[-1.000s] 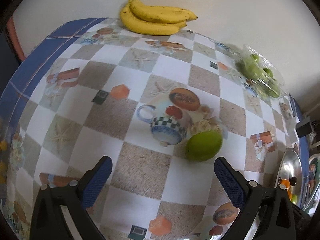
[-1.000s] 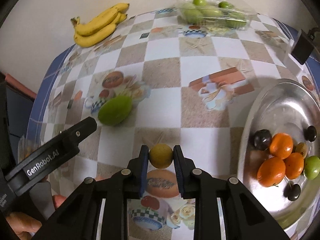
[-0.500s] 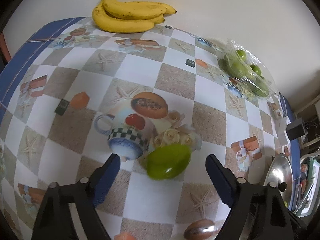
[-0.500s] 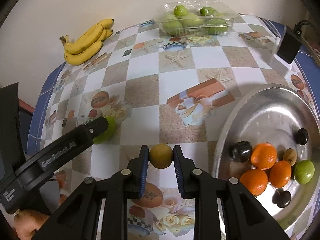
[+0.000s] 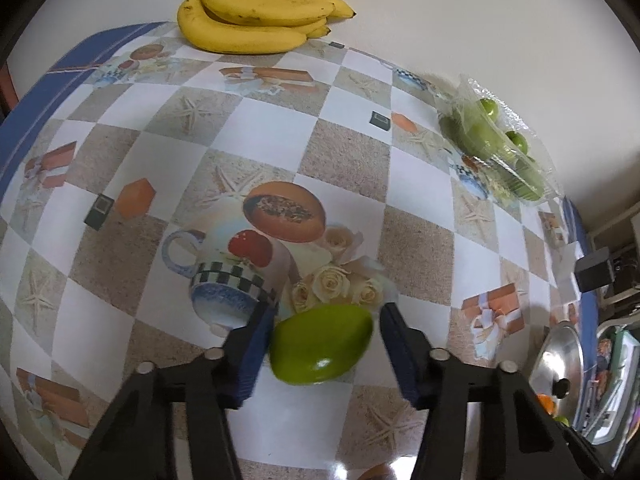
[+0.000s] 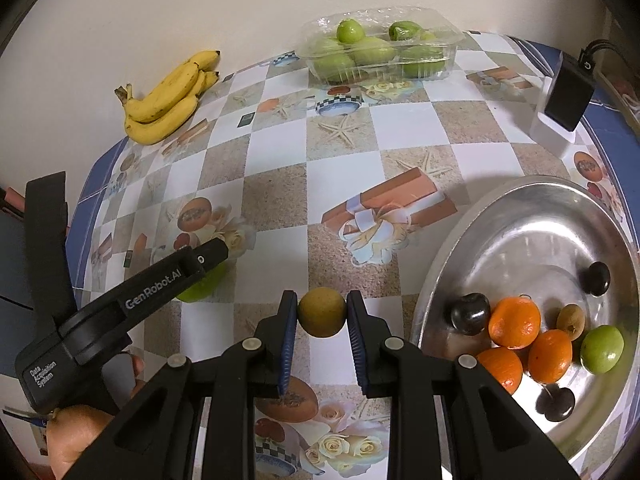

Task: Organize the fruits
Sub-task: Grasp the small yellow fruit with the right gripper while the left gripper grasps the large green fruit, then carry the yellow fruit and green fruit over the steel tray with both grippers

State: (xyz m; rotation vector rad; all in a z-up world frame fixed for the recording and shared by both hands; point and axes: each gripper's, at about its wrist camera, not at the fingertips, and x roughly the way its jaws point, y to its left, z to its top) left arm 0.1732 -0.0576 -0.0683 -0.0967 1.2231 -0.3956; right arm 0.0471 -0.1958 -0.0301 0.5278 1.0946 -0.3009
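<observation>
While closing in since a second ago, left gripper (image 5: 324,344) now brackets green mango (image 5: 320,346), jaws apart; grasp pending. Right gripper (image 6: 322,316) clamps yellow-brown fruit (image 6: 322,312) near metal tray (image 6: 532,204).

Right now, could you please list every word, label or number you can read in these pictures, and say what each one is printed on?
"GenRobot.AI": on the arm of the left gripper, seen from the right wrist.
"Data Acquisition System": on the same gripper's body, lower down.
A small white mark on the black box is a symbol, not text.
Nothing else bears readable text.
</observation>
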